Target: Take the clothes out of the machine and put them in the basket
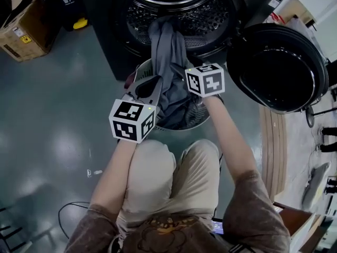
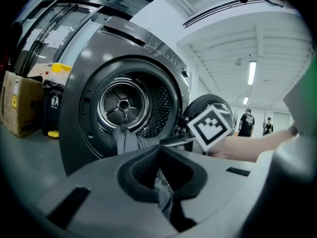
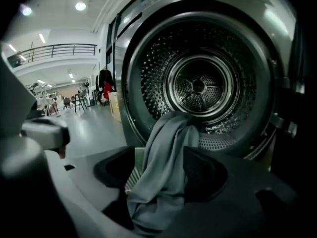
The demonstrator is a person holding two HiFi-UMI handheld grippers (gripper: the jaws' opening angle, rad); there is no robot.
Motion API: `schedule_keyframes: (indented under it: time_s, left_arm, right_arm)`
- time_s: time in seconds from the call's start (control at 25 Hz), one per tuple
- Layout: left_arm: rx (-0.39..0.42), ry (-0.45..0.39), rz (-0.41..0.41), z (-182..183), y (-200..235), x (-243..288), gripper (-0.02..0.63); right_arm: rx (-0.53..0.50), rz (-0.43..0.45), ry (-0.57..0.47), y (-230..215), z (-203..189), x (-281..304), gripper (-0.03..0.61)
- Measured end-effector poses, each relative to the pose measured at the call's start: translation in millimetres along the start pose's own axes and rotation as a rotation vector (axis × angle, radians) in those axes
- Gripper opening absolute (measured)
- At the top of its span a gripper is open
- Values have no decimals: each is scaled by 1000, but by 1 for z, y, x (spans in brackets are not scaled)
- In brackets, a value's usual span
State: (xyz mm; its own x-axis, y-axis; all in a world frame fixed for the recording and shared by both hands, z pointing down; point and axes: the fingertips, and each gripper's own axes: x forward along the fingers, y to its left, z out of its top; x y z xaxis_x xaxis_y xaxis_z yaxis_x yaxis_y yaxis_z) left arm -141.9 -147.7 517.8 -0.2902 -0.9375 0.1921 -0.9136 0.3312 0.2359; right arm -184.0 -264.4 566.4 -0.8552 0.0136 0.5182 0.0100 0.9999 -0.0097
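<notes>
A grey garment (image 1: 164,41) hangs out of the open drum (image 1: 181,7) of the dark front-loading machine and runs down into the round basket (image 1: 181,126) on the floor before it. My left gripper (image 1: 156,83) is at the basket's left rim, jaws nearly together with a fold of grey cloth (image 2: 163,198) pinched in the slit. My right gripper (image 1: 184,71) is just right of the hanging cloth. In the right gripper view the garment (image 3: 166,148) passes loosely between its spread pads (image 3: 208,175), and the basket's lattice (image 3: 132,176) shows beside it.
The machine's round door (image 1: 279,67) stands open to the right. A cardboard box (image 1: 25,29) and a yellow item (image 1: 80,23) lie at the far left. A cable (image 1: 68,210) loops on the floor. Two people (image 2: 246,123) stand far off.
</notes>
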Motion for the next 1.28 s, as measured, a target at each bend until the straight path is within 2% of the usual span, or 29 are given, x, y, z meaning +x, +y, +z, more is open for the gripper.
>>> schedule_keyframes:
  time_s: [0.12, 0.32, 0.52, 0.56, 0.64, 0.72, 0.76, 0.8, 0.84, 1.0, 1.28]
  left_arm:
    - [-7, -3, 6, 2, 5, -2, 6]
    - [-2, 7, 18, 4, 13, -11, 6]
    - [-14, 5, 43, 6, 28, -19, 6]
    - [-14, 7, 44, 6, 29, -20, 7]
    - [-12, 9, 46, 5, 31, -21, 6]
    - [-11, 9, 47, 5, 32, -22, 6]
    - [-11, 9, 46, 5, 33, -23, 6]
    - [-11, 9, 45, 5, 33, -22, 6]
    - [-11, 9, 43, 4, 33, -22, 6]
    - [-2, 12, 30, 3, 29, -19, 6]
    - [10, 23, 20, -1, 21, -10, 6]
  right_arm:
    - [18, -37, -6, -15, 22, 41, 352]
    - [83, -119, 31, -44, 20, 86, 432]
    - [96, -148, 92, -53, 15, 115, 440]
    - [85, -163, 107, -54, 12, 118, 432]
    - [53, -192, 128, -54, 9, 121, 370]
    - [43, -206, 129, -53, 8, 118, 259]
    - [41, -209, 123, -52, 8, 115, 166]
    - [34, -207, 117, -51, 8, 110, 105]
    - [22, -203, 113, -50, 7, 105, 79]
    - [-20, -168, 93, -43, 3, 75, 55]
    - [16, -81, 12, -23, 0, 5, 51]
